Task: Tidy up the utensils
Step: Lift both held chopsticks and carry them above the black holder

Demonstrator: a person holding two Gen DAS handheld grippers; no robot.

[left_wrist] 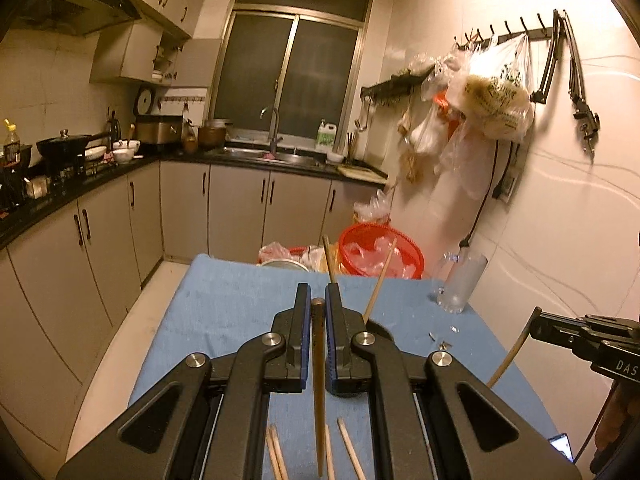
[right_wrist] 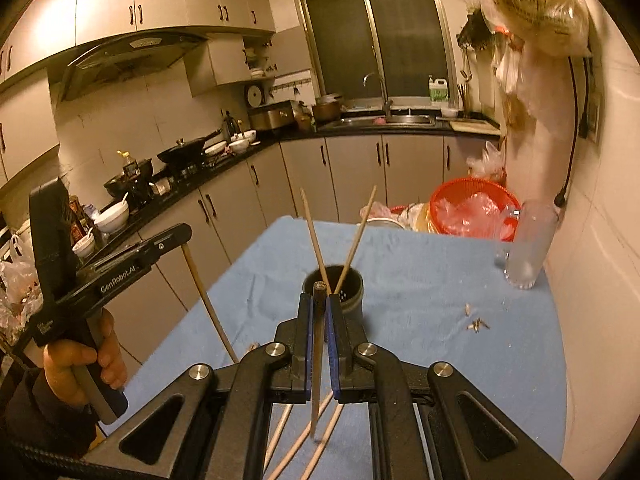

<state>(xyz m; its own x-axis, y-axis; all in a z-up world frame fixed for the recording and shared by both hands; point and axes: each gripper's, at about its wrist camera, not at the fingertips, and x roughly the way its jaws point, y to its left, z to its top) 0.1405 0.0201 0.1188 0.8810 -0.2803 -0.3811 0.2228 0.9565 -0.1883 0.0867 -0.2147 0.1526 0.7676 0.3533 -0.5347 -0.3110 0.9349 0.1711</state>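
Each tool is clenched on one chopstick. The left tool [left_wrist: 318, 300] grips a dark chopstick [left_wrist: 319, 380] that hangs down through its pads. The right tool [right_wrist: 319, 300] pinches its own chopstick [right_wrist: 317, 364] the same way, tip dangling below. Just ahead of the right tool stands the dark holder cup [right_wrist: 352, 292] on the blue-covered desk [right_wrist: 440, 280], with two chopsticks [right_wrist: 314, 236] already leaning in it. Beneath both tools several loose chopsticks [left_wrist: 348, 450] lie on the cloth. I judge the job partway done: two stored, two in hand, and a handful left to collect. A glass mug [right_wrist: 528, 248] stands far right of the tool.
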